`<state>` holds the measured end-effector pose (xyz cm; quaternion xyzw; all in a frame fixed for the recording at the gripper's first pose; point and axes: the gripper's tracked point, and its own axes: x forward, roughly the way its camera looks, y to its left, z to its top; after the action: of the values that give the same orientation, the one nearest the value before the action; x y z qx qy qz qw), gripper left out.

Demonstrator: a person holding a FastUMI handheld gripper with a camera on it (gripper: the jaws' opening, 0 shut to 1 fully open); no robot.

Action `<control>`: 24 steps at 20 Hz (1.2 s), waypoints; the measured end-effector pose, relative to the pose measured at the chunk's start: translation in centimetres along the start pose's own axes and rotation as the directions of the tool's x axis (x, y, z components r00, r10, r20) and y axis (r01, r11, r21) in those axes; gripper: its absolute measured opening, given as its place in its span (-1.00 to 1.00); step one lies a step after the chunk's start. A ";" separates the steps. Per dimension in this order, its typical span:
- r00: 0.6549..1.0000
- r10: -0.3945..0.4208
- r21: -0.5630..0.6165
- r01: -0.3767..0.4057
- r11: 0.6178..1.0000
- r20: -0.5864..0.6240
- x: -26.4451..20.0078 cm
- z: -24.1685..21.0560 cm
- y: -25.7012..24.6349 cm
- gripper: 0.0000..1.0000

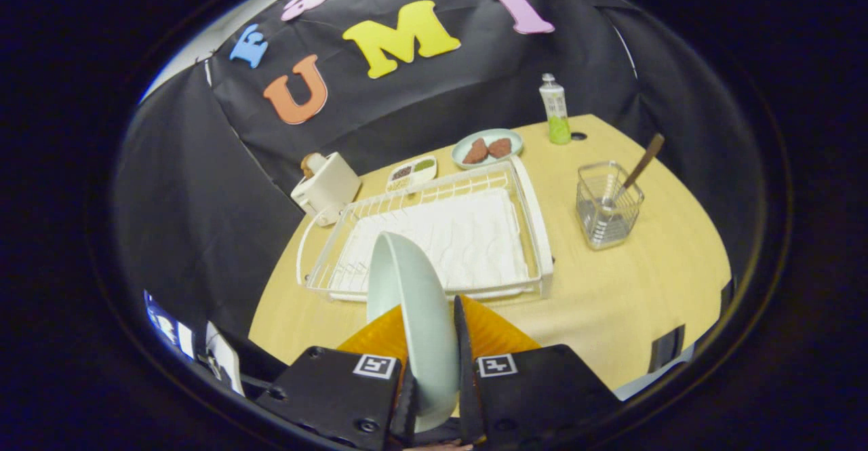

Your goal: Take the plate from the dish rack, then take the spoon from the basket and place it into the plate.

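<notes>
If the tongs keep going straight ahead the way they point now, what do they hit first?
Probably the dish rack. The tongs are shut on the pale plate, held on edge, and the rack's near rail lies just beyond the plate's rim, though depth is unclear.

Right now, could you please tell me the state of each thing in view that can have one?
gripper: shut on the plate, a finger on each side.
plate: held on edge, upright, lifted over the near rim of the rack.
dish rack: no dishes in it, white mat inside.
basket: upright on the table.
spoon: standing in the basket, handle leaning out.
bottle: upright, capped.
</notes>
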<state>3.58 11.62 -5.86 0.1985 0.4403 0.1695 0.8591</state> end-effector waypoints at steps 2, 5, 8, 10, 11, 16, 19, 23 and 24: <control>0.998 0.055 0.042 -0.054 0.998 -0.021 0.9 -2.6 -0.2 -0.40; 0.993 0.100 0.120 -0.092 0.988 -0.058 2.5 -5.6 -0.9 -0.40; 0.991 0.106 0.168 -0.092 0.981 -0.077 4.0 -7.0 -2.5 -0.40; 0.991 0.117 0.204 -0.101 0.974 -0.067 4.8 -6.8 -3.4 -0.39; 0.991 0.122 0.225 -0.105 0.969 -0.064 5.0 -6.8 -3.8 -0.39; 0.983 0.170 0.337 -0.136 0.932 -0.073 6.2 -7.2 -5.3 -0.34; 0.983 0.166 0.338 -0.130 0.932 -0.078 6.8 -7.0 -6.0 -0.25; 0.990 0.135 0.283 -0.116 0.952 -0.047 7.1 -6.4 -6.3 -0.04; 0.991 0.129 0.258 -0.115 0.959 -0.038 7.0 -6.3 -6.3 -0.03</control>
<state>3.00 10.66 -17.15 0.3294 0.4688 0.1695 0.8019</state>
